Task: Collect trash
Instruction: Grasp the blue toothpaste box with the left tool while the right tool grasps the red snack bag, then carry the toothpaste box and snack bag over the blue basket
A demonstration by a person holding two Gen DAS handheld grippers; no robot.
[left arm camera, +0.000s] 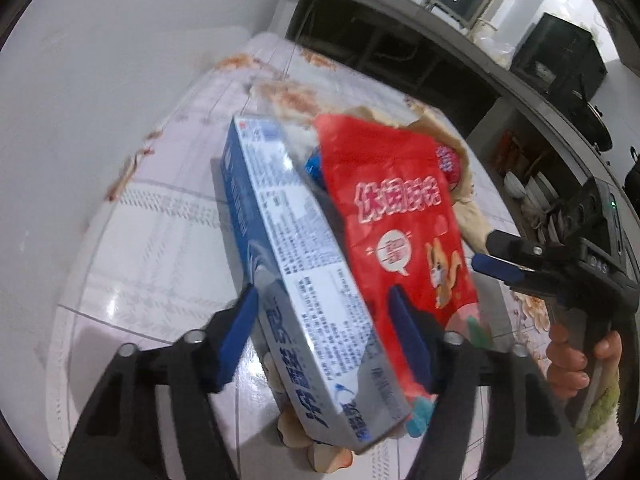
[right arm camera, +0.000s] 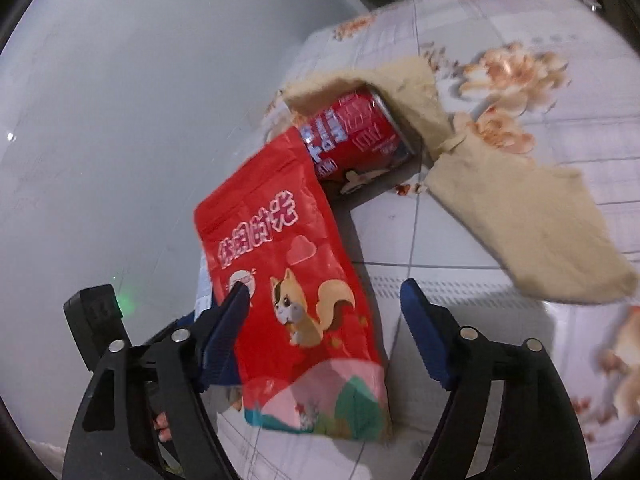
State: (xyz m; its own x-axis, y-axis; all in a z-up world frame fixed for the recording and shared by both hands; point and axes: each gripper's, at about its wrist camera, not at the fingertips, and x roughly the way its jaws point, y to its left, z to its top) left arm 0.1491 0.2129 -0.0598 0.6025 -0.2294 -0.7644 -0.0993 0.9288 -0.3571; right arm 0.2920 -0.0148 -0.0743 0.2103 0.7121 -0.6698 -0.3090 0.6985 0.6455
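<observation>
My left gripper [left arm camera: 324,320] is shut on a blue and silver carton [left arm camera: 296,272] together with a red snack pouch [left arm camera: 404,220] pressed against its right side, both held above the table. In the right wrist view the pouch [right arm camera: 288,292] with a squirrel picture hangs between the fingers of my open right gripper [right arm camera: 324,300], and neither finger visibly touches it. A red can [right arm camera: 356,136] lies on its side inside the mouth of a beige cloth bag [right arm camera: 520,224] behind the pouch. My right gripper also shows in the left wrist view [left arm camera: 492,252].
The table [right arm camera: 500,12] has a white cloth with orange flowers. A pale wall [left arm camera: 100,80] runs along its left side. Kitchen shelves and a dark counter [left arm camera: 520,92] stand beyond the far edge.
</observation>
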